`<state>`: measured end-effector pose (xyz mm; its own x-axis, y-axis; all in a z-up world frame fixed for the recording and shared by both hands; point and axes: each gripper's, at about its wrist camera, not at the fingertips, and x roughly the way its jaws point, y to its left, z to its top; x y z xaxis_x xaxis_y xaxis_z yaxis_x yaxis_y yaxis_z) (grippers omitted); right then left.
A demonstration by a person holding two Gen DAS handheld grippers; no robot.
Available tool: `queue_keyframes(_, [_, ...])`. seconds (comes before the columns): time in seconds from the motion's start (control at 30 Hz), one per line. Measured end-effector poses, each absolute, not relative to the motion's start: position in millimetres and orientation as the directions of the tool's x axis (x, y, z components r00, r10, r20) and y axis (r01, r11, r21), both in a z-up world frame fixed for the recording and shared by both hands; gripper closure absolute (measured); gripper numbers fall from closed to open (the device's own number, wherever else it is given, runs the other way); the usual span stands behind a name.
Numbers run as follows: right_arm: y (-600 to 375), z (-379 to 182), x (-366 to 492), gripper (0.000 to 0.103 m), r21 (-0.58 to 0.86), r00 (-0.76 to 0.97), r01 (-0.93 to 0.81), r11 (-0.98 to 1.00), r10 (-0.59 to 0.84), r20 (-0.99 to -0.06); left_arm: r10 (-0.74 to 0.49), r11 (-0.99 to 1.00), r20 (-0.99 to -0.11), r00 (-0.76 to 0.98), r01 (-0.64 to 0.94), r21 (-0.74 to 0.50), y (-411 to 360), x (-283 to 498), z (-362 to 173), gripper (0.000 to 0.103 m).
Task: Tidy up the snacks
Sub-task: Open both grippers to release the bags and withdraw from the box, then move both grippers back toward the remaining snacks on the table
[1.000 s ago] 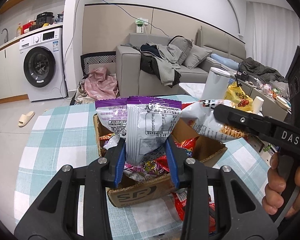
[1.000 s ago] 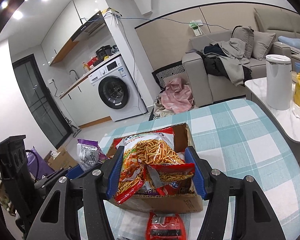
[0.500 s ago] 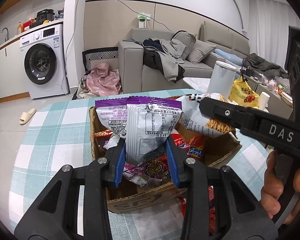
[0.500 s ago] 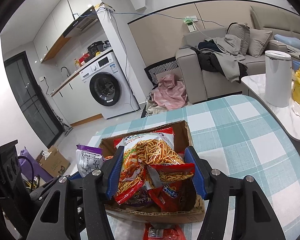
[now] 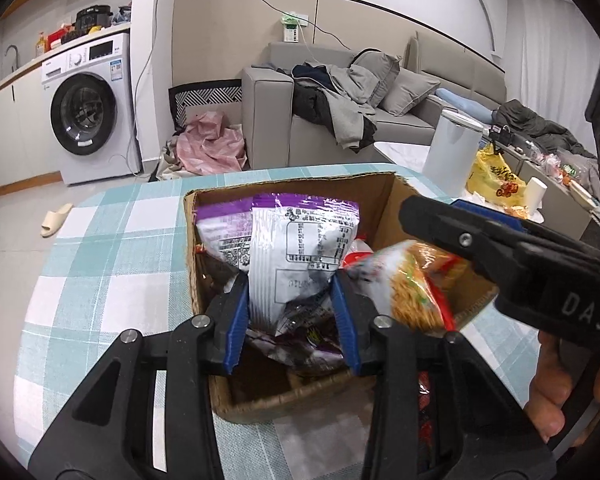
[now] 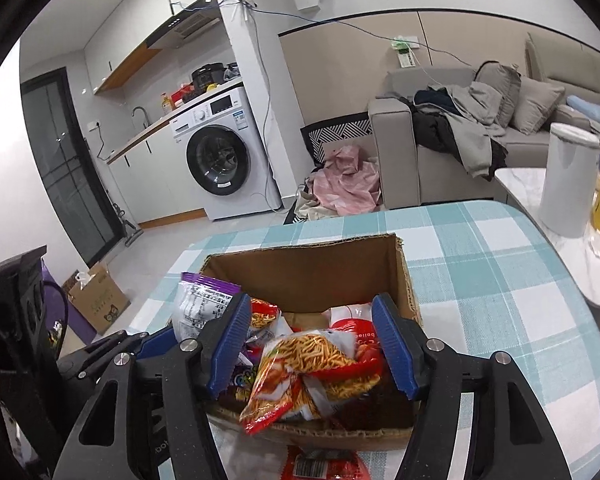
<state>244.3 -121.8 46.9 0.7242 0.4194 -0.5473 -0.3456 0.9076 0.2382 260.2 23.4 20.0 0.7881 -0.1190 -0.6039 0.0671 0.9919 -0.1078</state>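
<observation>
Two snack bags going into one open brown cardboard box (image 6: 312, 268).

At six o'clock the left gripper (image 5: 290, 316) pinches a purple-topped silver foil packet (image 5: 296, 252) over the box; at three o'clock the right gripper (image 6: 312, 344) stands spread around a red-and-orange crisp-stick bag (image 6: 316, 372). Best lower the packet before letting go, so it settles flat.

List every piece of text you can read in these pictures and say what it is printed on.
"DAS": on the black body of the right hand-held gripper.
"bailee" (uncertain): on the red packet in the cardboard box.
Too small or blurred: print on the purple snack bag, washing machine labels, yellow bag.
</observation>
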Motion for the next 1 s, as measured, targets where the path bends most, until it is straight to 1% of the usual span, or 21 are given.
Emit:
queue_keyframes(0.03, [-122.7,48.2,242.5,0.03,0.233,0.725,-0.352,0.907,0.421,-0.544,-0.126,0.991,-0.603,0.788,0.068,-0.117,24.7,258.5,20.8,0.055])
queue_keyframes(0.07, [-124.4,49.9,239.6,0.027,0.231,0.722,-0.363,0.903,0.429,-0.543,-0.128,0.99,-0.596,0.793,0.068,-0.123,26.9,254.2,22.8,0.044])
queue_keyframes(0.1, [-125.9,50.9,238.0,0.02,0.232,0.718,-0.372,0.899,0.437,-0.542,-0.125,0.99,-0.588,0.799,0.064,-0.124,28.4,250.3,24.9,0.037])
queue_keyframes(0.13, [-128.0,51.9,236.3,0.015,0.236,0.714,-0.379,0.895,0.445,-0.541,-0.125,0.99,-0.577,0.807,0.064,-0.125,30.9,244.0,27.9,0.028])
queue_keyframes(0.17, [-131.0,53.2,234.2,0.013,0.24,0.71,-0.386,0.891,0.452,-0.539,-0.137,0.988,-0.568,0.811,0.073,-0.134,31.3,239.4,31.0,0.023])
queue_keyframes(0.23, [-135.7,55.0,230.7,0.006,0.24,0.704,-0.392,0.888,0.457,-0.544,-0.131,0.989,-0.557,0.82,0.069,-0.132,33.7,229.9,37.6,0.018])
queue_keyframes(0.3, [-140.2,56.6,227.1,0.002,0.237,0.702,-0.395,0.888,0.458,-0.546,-0.128,0.99,-0.549,0.826,0.07,-0.126,34.8,220.7,44.1,0.016])
queue_keyframes(0.33, [-142.4,57.1,225.6,0.001,0.235,0.701,-0.395,0.888,0.457,-0.548,-0.129,0.989,-0.546,0.828,0.071,-0.127,35.6,216.1,46.8,0.011])
queue_keyframes(0.37, [-144.5,57.1,224.3,0.001,0.234,0.7,-0.395,0.889,0.456,-0.55,-0.128,0.989,-0.542,0.831,0.07,-0.128,36.5,211.6,49.6,0.003])
queue_keyframes(0.4, [-146.2,57.3,222.8,0.001,0.231,0.699,-0.395,0.889,0.454,-0.553,-0.125,0.99,-0.536,0.835,0.067,-0.126,36.7,206.4,52.5,0.001])
queue_keyframes(0.5, [-149.9,56.6,217.9,0.001,0.229,0.69,-0.406,0.885,0.461,-0.558,-0.109,0.993,-0.525,0.844,0.068,-0.097,35.4,190.4,59.6,0.001])
queue_keyframes(0.67, [-153.2,55.2,206.1,0.001,0.205,0.692,-0.413,0.888,0.452,-0.564,-0.102,0.994,-0.519,0.849,0.069,-0.082,31.5,163.1,68.7,0.001])
queue_keyframes(0.83, [-156.3,52.8,194.7,0.001,0.164,0.685,-0.426,0.89,0.435,-0.584,-0.098,0.995,-0.531,0.842,0.069,-0.075,32.8,143.2,69.8,0.001])
queue_keyframes(1.0, [-168.2,47.3,188.9,0.001,0.187,0.664,-0.41,0.893,0.433,-0.61,-0.079,0.997,-0.539,0.838,0.058,-0.055,33.6,123.5,65.4,0.001])
